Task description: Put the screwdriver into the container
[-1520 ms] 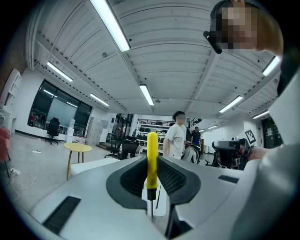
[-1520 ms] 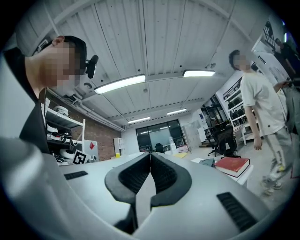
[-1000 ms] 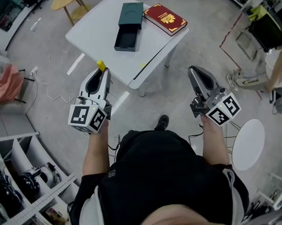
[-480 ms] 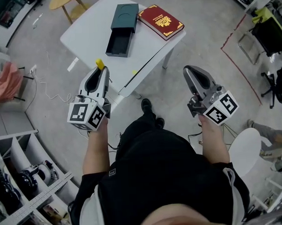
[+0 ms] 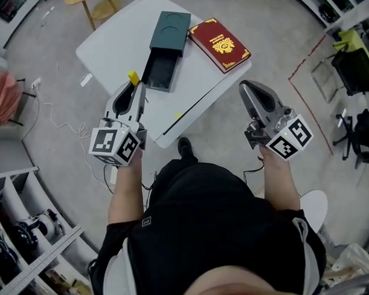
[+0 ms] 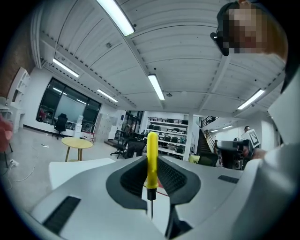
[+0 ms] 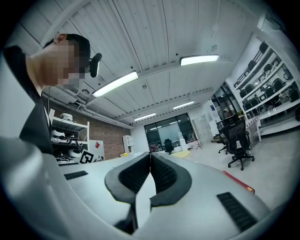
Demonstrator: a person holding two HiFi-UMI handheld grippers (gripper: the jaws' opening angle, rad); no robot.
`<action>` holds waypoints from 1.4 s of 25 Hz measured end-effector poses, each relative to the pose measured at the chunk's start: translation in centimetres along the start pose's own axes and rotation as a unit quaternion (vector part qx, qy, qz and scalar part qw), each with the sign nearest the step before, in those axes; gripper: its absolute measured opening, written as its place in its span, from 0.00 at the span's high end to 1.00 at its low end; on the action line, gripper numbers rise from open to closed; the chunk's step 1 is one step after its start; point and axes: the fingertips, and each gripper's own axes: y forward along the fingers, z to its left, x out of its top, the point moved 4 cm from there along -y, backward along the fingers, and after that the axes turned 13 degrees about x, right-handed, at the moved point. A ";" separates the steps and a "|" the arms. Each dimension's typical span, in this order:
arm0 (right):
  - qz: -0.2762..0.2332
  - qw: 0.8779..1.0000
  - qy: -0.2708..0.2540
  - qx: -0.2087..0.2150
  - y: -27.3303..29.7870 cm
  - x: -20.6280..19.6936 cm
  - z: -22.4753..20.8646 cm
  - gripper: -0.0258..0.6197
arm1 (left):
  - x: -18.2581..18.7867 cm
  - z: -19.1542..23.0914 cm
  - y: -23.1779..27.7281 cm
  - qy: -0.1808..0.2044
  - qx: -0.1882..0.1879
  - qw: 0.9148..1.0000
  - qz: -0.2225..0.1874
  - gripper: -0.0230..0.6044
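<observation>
Gripping the screwdriver (image 6: 152, 154) by its yellow handle, my left gripper (image 5: 132, 89) is clamped tight. The handle end pokes past the tips and the shaft points back toward my hand. From the head view it sits just beside the near end of the drawer (image 5: 150, 67), though I can't judge its height above the table (image 5: 117, 46).

My worry is the release. The drawer is narrow, so a crooked drop could leave the screwdriver across a wall or rolling on the table. A bump from my jaws could also push the drawer shut or slide the box (image 5: 173, 28), since nothing braces it. My right gripper (image 5: 249, 90) is pressed shut on nothing, well apart.

The drawer looks empty, and the book (image 5: 219, 43) lies beside the box.
</observation>
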 end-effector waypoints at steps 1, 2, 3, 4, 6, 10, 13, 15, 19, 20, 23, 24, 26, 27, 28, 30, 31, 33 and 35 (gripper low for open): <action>0.004 1.000 -0.001 0.003 1.0 0.2 -0.7 0.91 | 0.0 0.5 0.8 -0.002 0.000 1.000 0.001 0.84; 0.008 1.000 -0.001 0.006 1.9 0.3 -1.4 0.91 | 0.0 0.9 1.5 -0.005 -0.001 1.000 0.003 0.85; 0.012 1.000 0.000 0.009 2.9 0.4 -1.9 0.91 | 0.0 1.4 2.1 -0.009 0.000 1.000 0.005 0.85; 0.015 1.000 0.001 0.013 3.8 0.4 -2.4 0.91 | -0.1 1.9 2.5 -0.013 0.001 1.000 0.006 0.84; 0.021 1.000 0.002 0.021 5.6 0.4 -3.1 0.91 | 0.0 2.9 3.2 -0.017 0.003 1.000 0.008 0.85; 0.030 0.999 0.002 0.036 8.6 0.6 -4.1 0.91 | 0.4 5.0 3.9 -0.021 0.015 1.000 0.004 0.85; 0.041 0.998 0.005 0.051 10.4 0.5 -4.9 0.91 | 0.5 5.9 4.3 -0.023 0.026 0.999 0.002 0.85; 0.043 0.997 0.006 0.062 11.4 0.5 -5.4 0.91 | 0.3 6.3 4.4 -0.022 0.033 0.999 0.003 0.84; 0.044 0.995 0.010 0.084 12.9 0.7 -6.2 0.91 | 0.0 7.1 4.6 -0.025 0.052 0.998 0.009 0.85; 0.044 0.995 0.012 0.090 13.1 0.8 -6.5 0.91 | -0.1 7.1 4.7 -0.028 0.057 0.998 0.012 0.85; 0.050 0.993 0.026 0.105 13.9 0.3 -8.9 0.91 | -0.8 7.3 6.3 -0.035 0.072 0.996 0.025 0.84; 0.052 0.992 0.031 0.109 14.2 0.2 -10.0 0.91 | -1.0 7.4 7.1 -0.036 0.077 0.996 0.029 0.84; 0.055 0.991 0.038 0.119 14.7 0.1 -12.0 0.91 | -1.4 7.3 8.3 -0.037 0.088 0.995 0.038 0.85; 0.056 0.990 0.041 0.123 14.8 0.1 -12.8 0.91 | -1.5 7.2 8.9 -0.037 0.093 0.994 0.042 0.85; 0.057 0.989 0.043 0.127 15.1 0.1 -13.6 0.91 | -1.7 7.1 9.4 -0.037 0.098 0.993 0.047 0.84; 0.060 0.987 0.048 0.139 15.5 0.1 -15.1 0.91 | -2.1 7.0 10.5 -0.036 0.107 0.992 0.059 0.85; 0.062 0.986 0.051 0.145 15.8 0.0 -15.8 0.91 | -2.4 7.0 11.1 -0.037 0.111 0.991 0.064 0.84; 0.066 0.984 0.059 0.157 16.2 -0.2 -17.2 0.91 | -2.9 6.8 12.3 -0.038 0.119 0.989 0.076 0.84; 0.069 0.981 0.068 0.166 16.5 -0.5 -18.5 0.91 | -3.7 6.7 13.4 -0.040 0.125 0.987 0.090 0.84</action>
